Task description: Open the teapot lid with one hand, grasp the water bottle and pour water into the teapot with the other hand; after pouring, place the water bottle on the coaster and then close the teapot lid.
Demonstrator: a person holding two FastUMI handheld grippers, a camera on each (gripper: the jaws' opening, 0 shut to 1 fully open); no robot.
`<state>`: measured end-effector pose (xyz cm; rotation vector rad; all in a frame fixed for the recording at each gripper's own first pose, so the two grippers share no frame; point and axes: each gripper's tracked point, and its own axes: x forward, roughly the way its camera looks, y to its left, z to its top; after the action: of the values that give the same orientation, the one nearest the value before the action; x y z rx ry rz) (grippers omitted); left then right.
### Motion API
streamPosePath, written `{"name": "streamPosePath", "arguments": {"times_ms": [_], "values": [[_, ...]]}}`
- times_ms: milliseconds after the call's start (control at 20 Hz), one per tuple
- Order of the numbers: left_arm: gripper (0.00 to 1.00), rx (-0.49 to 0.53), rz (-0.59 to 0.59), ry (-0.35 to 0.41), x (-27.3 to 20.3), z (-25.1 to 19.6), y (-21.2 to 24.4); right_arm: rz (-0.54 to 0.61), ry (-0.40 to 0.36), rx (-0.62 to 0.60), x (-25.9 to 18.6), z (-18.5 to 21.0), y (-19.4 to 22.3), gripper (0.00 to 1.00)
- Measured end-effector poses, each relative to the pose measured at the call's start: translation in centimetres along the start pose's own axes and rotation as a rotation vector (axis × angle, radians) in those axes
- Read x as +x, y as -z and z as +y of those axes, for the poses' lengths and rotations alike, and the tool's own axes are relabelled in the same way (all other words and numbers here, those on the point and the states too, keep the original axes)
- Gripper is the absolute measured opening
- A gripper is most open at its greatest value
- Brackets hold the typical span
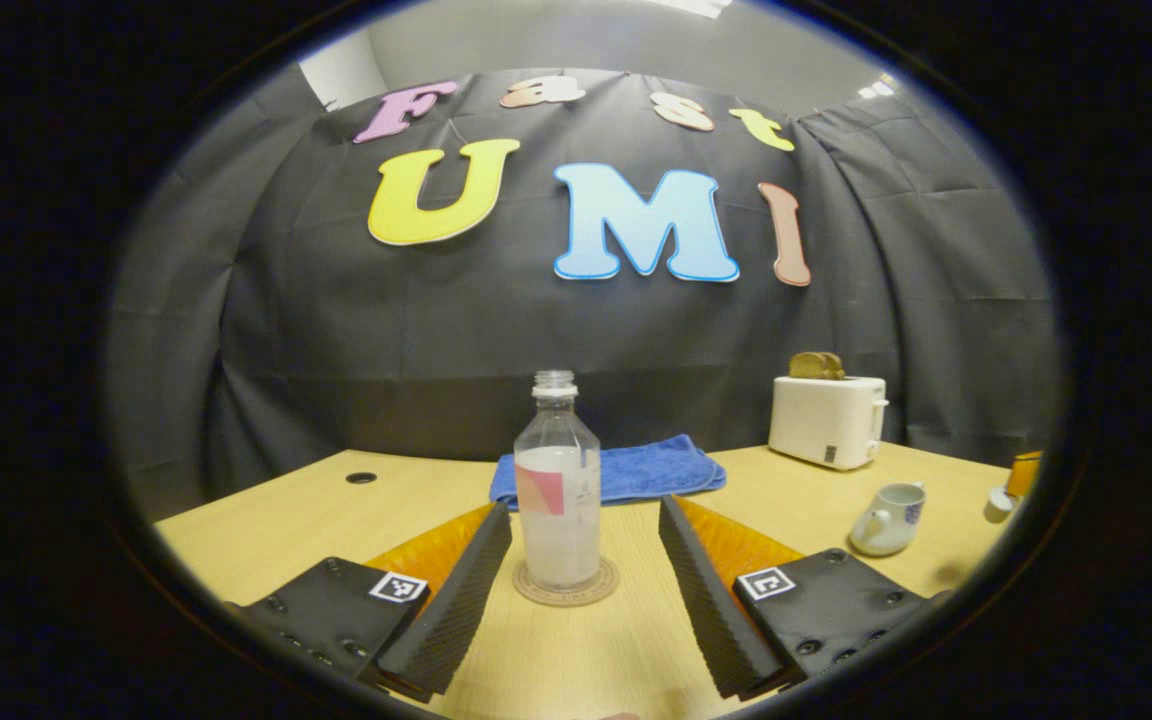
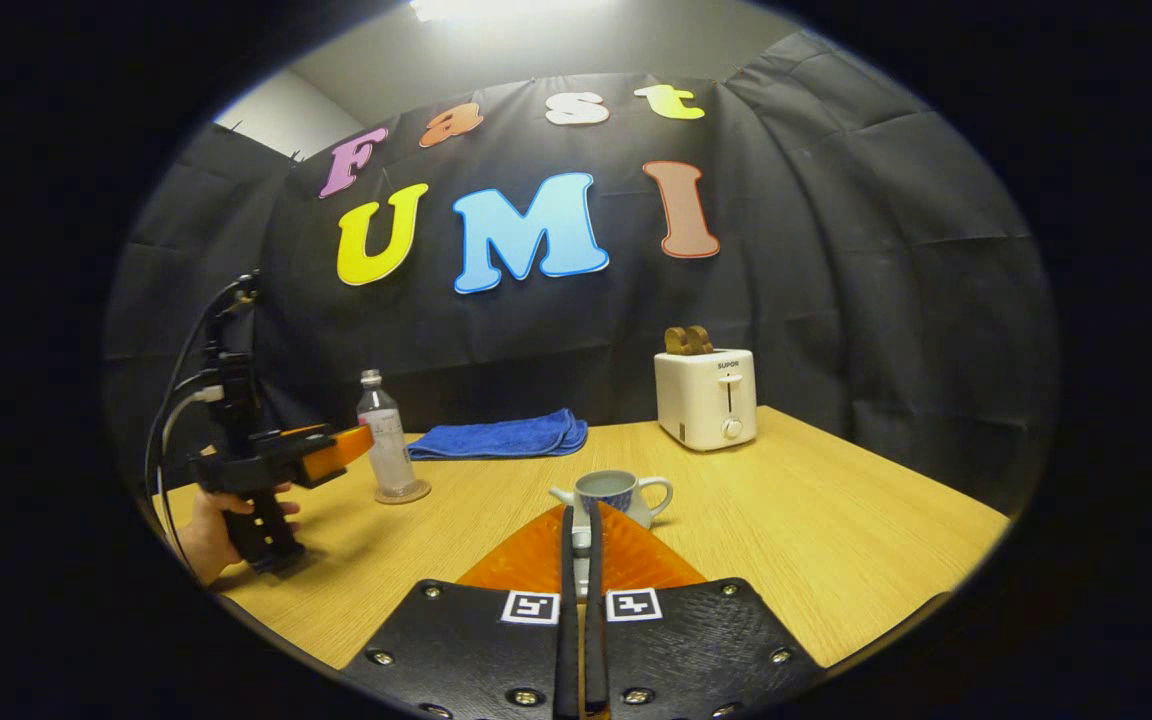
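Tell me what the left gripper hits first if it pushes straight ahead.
Most likely the clear plastic water bottle, upright on its round coaster, centred between the open left gripper fingers. Behind it lies the folded blue towel.

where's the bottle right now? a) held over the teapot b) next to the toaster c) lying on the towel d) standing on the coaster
d: the bottle stands upright on the coaster, with the left gripper open around it, its jaws clear of it.
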<state>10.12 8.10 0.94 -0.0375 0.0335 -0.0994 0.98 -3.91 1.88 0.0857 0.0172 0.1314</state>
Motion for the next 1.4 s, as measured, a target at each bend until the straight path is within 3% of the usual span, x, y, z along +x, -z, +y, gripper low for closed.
{"name": "streamPosePath", "arguments": {"times_ms": [200, 450, 850, 1400], "values": [[1.0, -0.039, -0.031, 0.046, -4.6, -2.3, -0.2, -0.017, 0.011, -0.003, 4.3, -0.8, -1.2, 0.03], [1.0, -0.043, -0.029, 0.058, -6.9, -3.7, 0.0, -0.042, 0.036, -0.097, 7.8, -0.7, -1.9, 0.03], [1.0, -0.025, -0.03, 0.029, -6.9, -3.3, 0.1, 0.042, 0.069, -0.066, 12.5, -2.0, 0.6, 0.03], [1.0, -0.012, -0.031, 0.029, -6.1, -3.4, 0.3, 0.05, 0.052, -0.079, 13.3, -1.5, 1.1, 0.03]]}}
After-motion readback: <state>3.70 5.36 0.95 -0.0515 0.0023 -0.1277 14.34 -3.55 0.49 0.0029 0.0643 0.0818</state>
